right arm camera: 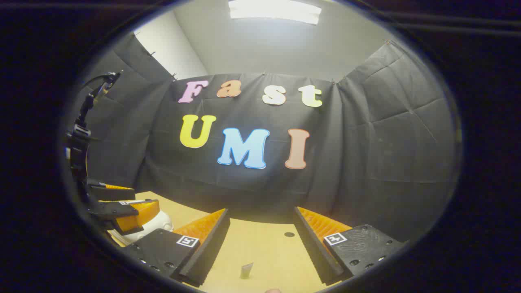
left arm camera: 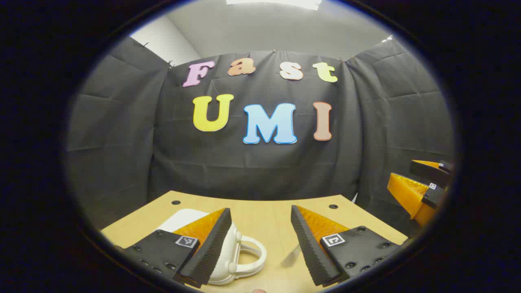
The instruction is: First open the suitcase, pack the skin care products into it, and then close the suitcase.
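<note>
Wooden tabletop (left arm camera: pixel 260 211) in the black-cloth booth, both grippers held above it, neither touching anything.

Suitcase (left arm camera: pixel 228 260): small white hard-shell case lying on the table at our left, handle (left arm camera: pixel 254 254) pointing toward table centre. In the left gripper view it sits partly behind the left finger of the left gripper (left arm camera: pixel 260 244); in the right gripper view a bit of white shell (right arm camera: pixel 156 224) shows under the left gripper (right arm camera: pixel 118 207). Looks shut to us; contents can't be told, nothing visibly packed.

Skin care: one small tube (right arm camera: pixel 246 270) lying on the table just ahead of the right gripper (right arm camera: pixel 260 248); the same item reads as a pale sliver (left arm camera: pixel 291 257) in the left gripper view, near the suitcase handle but apart from it.

Fingers: left gripper spread wide, empty. Right gripper spread wide, empty.

Risks as we judge them:
- Case is light and smooth. Prying the lid with one gripper could slide or spin it across the table; the other gripper should brace it.
- A sliding case could knock the tube.
- Tube is small and lies flat, so a pinch from above may skid it or squeeze it out.
- Both grippers work the same patch, so collision is possible.
</note>
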Tool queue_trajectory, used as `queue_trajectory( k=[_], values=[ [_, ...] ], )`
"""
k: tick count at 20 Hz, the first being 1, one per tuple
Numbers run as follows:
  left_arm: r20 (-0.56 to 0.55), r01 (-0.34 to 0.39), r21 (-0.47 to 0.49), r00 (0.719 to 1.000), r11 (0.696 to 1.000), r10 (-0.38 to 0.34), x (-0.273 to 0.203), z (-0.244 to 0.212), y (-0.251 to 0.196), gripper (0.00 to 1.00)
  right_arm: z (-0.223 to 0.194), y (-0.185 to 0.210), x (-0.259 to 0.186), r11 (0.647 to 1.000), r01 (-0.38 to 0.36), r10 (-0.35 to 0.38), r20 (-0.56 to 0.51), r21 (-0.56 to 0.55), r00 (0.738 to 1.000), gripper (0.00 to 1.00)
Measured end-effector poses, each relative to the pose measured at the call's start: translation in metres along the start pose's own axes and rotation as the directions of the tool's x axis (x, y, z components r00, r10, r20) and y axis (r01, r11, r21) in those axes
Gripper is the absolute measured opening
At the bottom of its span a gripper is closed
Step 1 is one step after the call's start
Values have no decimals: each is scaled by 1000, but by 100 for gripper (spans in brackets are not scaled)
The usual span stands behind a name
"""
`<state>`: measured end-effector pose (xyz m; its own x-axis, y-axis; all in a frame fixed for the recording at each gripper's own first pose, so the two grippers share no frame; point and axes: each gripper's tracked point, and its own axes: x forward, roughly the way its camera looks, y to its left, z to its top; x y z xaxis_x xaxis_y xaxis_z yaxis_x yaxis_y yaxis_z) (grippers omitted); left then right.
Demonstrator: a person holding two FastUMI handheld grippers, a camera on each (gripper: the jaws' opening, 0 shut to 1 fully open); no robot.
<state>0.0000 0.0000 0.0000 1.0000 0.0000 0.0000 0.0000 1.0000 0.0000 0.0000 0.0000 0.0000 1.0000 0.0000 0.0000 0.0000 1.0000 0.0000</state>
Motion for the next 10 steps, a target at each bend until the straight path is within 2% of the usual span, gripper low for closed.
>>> queue_trajectory(
  k=[2, 5, 10],
  values=[
    [4, -25, 8, 1000, 1000, 25, 4, 7, 0, 94, -4, 5, 5, 999, -41, 41, -11, -2, 999, 94],
    [-7, -27, -32, 1000, 999, 26, 22, 16, -6, 94, -5, 11, 11, 997, -73, 73, -21, 19, 997, 95],
    [1, -3, -57, 1000, 998, 3, 31, 28, -1, 94, -2, 12, 16, 1000, -25, 25, -14, 20, 1000, 95]
  ],
)
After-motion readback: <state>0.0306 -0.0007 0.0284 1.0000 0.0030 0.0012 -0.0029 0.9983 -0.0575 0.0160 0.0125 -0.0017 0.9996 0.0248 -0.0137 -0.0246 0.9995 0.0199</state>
